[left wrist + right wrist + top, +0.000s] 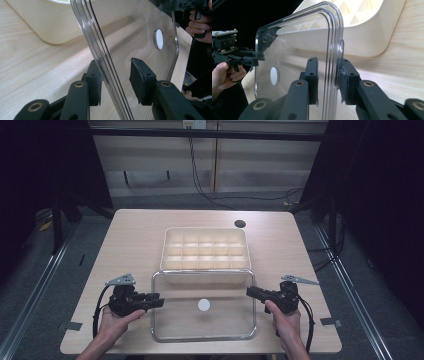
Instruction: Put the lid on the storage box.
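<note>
Left claw (159, 301) sits near-left on the desk (130, 245), held in the person's left hand (117, 320), jaws pointing right at the left rim of the clear lid (200, 325). In the left gripper view the rim runs between the two black pads (140, 80): one pad touches it, the other stands apart with a gap, so the claw is spread around the edge, not pinching.

Clear lid lies flat at near-centre of the desk, a rounded rectangle with ribbed rim and a white round dot (204, 305) in its middle. Its far edge is just beside, maybe overlapping, the near wall of the cream tray (206, 272). The tray has a grid of compartments and sits mid-desk, just beyond the lid. A dark round hole (240, 224) is in the desk to the tray's far right.

Right claw (248, 291) is near-right, in the right hand (285, 322), jaws pointing left. In the right gripper view both pads (312, 75) sit on the lid's right rim, one each side, pressed on it: pinching the lid edge.
</note>
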`<state>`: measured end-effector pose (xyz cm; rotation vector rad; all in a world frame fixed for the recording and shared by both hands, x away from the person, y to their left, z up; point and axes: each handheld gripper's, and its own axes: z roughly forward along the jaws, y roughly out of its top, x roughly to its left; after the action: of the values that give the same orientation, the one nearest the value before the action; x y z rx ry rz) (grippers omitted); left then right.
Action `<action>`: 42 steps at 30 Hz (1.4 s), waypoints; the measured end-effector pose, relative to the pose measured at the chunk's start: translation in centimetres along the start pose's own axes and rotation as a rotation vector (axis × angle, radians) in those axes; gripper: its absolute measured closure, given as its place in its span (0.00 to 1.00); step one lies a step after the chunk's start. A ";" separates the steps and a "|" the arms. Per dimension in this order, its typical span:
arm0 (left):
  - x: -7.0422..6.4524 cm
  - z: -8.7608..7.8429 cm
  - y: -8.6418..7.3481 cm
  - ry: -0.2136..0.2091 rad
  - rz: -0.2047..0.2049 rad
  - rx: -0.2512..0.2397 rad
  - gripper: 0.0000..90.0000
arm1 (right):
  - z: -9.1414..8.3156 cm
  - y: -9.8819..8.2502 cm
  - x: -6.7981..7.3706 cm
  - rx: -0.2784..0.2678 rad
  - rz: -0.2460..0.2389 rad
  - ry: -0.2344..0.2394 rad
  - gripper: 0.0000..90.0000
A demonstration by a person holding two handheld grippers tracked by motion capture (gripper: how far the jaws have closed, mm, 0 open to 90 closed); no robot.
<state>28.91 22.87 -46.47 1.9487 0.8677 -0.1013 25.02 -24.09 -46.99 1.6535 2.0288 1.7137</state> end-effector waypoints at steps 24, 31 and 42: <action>-0.9 -1.4 2.3 0.037 0.062 -0.081 0.77 | -0.4 2.2 1.3 -0.042 -0.037 -0.025 0.80; -0.9 -1.9 3.3 0.043 0.066 -0.107 0.78 | -0.4 3.5 1.8 -0.063 -0.057 -0.030 0.79; -0.7 -2.5 4.2 0.066 0.071 -0.130 0.77 | 0.5 4.1 1.9 -0.058 -0.075 -0.032 0.78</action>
<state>30.26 23.34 -41.80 1.8676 0.8266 0.0597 27.29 -23.12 -43.14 1.5572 1.9801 1.6946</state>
